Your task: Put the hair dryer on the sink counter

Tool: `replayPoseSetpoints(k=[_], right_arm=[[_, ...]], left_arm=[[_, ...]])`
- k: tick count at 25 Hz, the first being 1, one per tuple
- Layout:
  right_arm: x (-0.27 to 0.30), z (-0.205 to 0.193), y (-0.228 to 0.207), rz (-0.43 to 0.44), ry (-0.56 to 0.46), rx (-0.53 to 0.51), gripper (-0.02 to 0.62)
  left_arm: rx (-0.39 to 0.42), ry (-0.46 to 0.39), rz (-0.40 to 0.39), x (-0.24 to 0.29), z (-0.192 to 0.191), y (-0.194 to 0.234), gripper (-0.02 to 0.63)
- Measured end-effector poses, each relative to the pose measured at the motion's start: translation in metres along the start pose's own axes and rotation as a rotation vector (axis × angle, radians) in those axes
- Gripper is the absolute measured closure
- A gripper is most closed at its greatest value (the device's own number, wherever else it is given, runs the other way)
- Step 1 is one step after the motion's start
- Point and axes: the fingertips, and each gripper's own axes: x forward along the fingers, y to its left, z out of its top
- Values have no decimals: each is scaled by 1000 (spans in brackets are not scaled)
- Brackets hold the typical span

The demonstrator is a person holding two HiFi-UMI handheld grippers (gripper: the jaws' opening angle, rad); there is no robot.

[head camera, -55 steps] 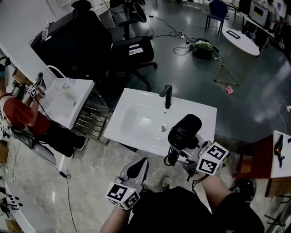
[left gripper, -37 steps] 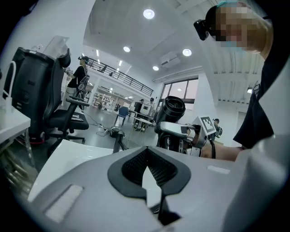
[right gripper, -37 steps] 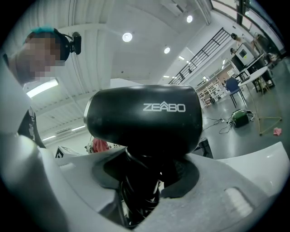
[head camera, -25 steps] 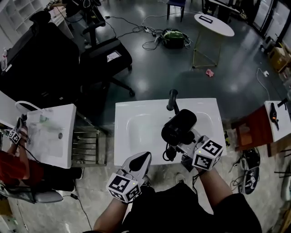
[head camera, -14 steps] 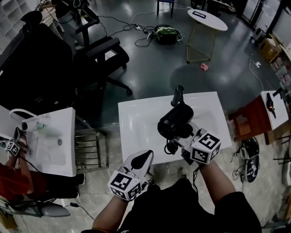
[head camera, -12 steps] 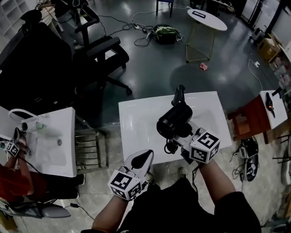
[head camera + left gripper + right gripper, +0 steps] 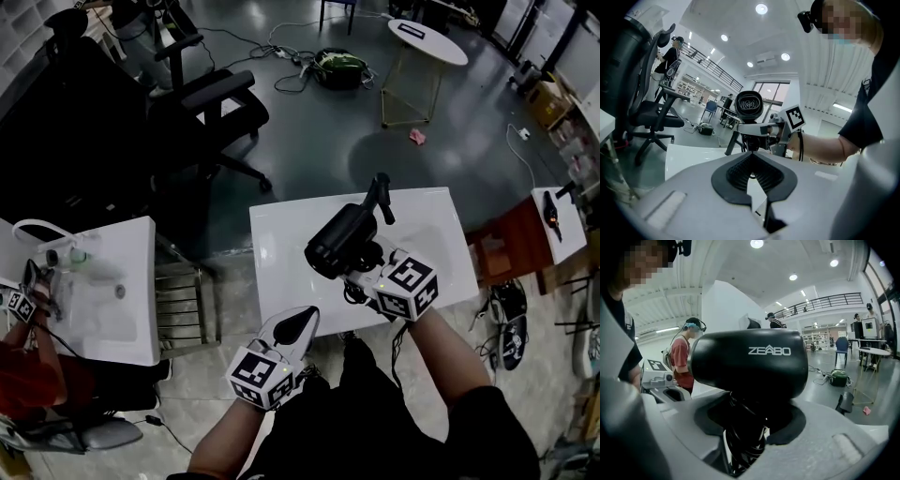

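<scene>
A black hair dryer (image 7: pixel 339 239) hangs over the white sink counter (image 7: pixel 277 272), its barrel tilted up and to the left, just in front of the black faucet (image 7: pixel 380 195). My right gripper (image 7: pixel 361 272) is shut on its handle, where the cord is wound. In the right gripper view the dryer (image 7: pixel 750 364) fills the middle above the jaws (image 7: pixel 747 423). My left gripper (image 7: pixel 292 326) is shut and holds nothing, at the counter's near edge. In the left gripper view its tip (image 7: pixel 751 157) points at the dryer (image 7: pixel 749 104).
A second white sink (image 7: pixel 103 281) stands at the left with another person in red (image 7: pixel 19 375) beside it. A metal rack (image 7: pixel 183 300) sits between the sinks. A black office chair (image 7: pixel 211 98) and a round table (image 7: pixel 427 42) stand beyond; a red-brown stool (image 7: pixel 502 248) is at the right.
My right gripper has carried the hair dryer leftward over the basin and rolled it, so the barrel now leans further left. The left gripper has shifted slightly along the counter's edge.
</scene>
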Motion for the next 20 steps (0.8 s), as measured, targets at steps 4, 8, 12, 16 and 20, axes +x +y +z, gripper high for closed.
replayPoseSetpoints(k=[4, 8, 12, 16, 20], right_arm=[[21, -4, -3, 18, 58, -46, 407], [38, -12, -10, 37, 120, -92, 407], [57, -22, -23, 61, 185, -119, 407], [78, -31, -33, 96, 257, -158, 407], [97, -43, -38, 142, 342, -238, 407]], left_arm=[[-4, -14, 18, -4, 0, 4, 603], [-10, -20, 43, -4, 1, 7, 603], [-19, -13, 62, 0, -1, 10, 603], [-30, -13, 91, 5, 1, 18, 603], [-36, -13, 111, 12, 1, 20, 603]])
